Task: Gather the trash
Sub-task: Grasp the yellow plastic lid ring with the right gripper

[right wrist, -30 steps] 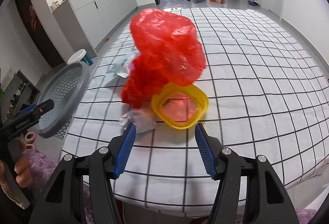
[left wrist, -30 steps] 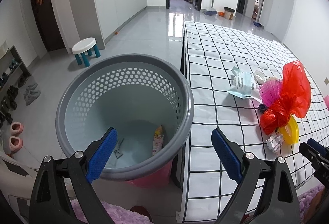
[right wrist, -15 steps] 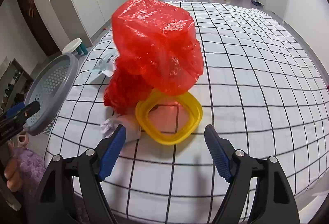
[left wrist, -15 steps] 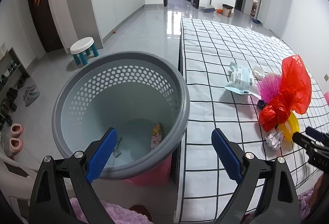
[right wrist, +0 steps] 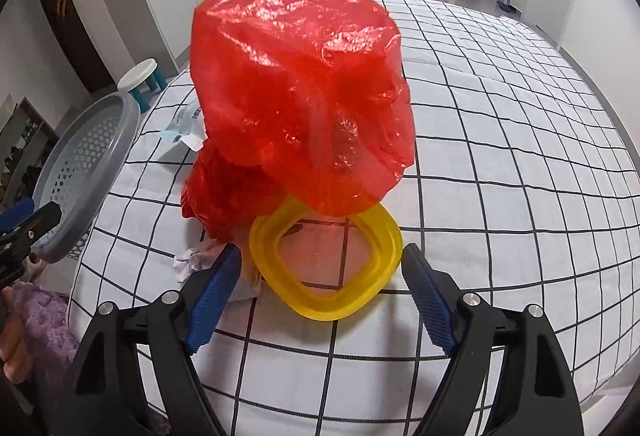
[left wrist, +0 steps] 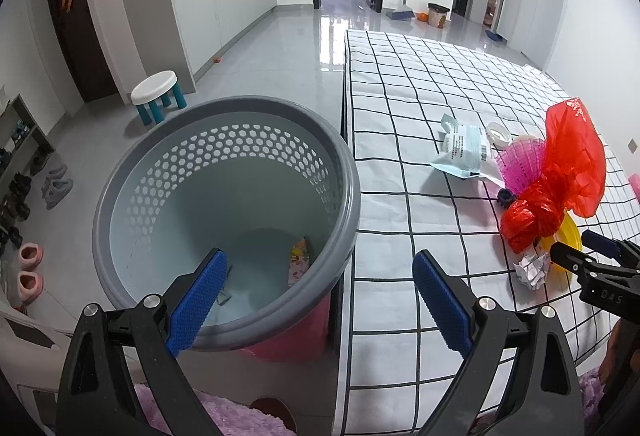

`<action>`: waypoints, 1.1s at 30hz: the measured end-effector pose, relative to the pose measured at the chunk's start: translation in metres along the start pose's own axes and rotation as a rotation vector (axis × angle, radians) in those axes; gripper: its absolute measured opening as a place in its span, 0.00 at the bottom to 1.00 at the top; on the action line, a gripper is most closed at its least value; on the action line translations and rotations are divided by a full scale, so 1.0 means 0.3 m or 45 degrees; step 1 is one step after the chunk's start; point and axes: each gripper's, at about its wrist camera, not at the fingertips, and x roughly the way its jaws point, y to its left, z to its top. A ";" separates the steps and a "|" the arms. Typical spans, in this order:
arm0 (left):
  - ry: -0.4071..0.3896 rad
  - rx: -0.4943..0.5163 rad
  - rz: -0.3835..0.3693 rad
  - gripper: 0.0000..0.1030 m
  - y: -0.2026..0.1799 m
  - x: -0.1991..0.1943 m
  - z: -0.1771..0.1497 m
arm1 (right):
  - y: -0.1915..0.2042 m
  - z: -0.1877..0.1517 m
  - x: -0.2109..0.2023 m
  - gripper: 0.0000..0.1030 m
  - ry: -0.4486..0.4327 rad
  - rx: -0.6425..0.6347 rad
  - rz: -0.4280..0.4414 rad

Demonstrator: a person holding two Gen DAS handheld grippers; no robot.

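Yellow squarish plastic ring (right wrist: 326,268) on checked bedcover (right wrist: 500,156), under red plastic bag (right wrist: 300,92); right gripper (right wrist: 322,292) just opening, nothing pinched. Straddle near rim, avoid bag. Left gripper (left wrist: 320,306) spread, empty, over grey perforated basket (left wrist: 224,116).

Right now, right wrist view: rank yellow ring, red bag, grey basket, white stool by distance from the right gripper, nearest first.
1. yellow ring, on the bed between the open fingers of the right gripper.
2. red bag, just behind the ring.
3. grey basket, off the bed's left edge.
4. white stool, on the floor beyond the basket.

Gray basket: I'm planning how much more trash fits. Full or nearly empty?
Nearly empty: the gray basket shows bare floor, with only a wrapper and a small scrap.
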 end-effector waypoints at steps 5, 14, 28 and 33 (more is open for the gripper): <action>0.003 0.022 -0.007 0.89 -0.024 0.002 -0.005 | 0.008 0.012 0.015 0.78 -0.003 -0.021 -0.011; 0.001 0.025 -0.007 0.89 -0.024 -0.001 -0.010 | 0.010 0.032 0.045 0.78 0.009 -0.033 0.002; -0.010 0.036 -0.006 0.90 -0.042 -0.024 -0.037 | -0.022 -0.006 -0.003 0.73 -0.030 0.019 0.023; -0.022 0.072 -0.017 0.90 -0.074 -0.042 -0.043 | -0.051 -0.037 -0.059 0.73 -0.056 0.059 0.003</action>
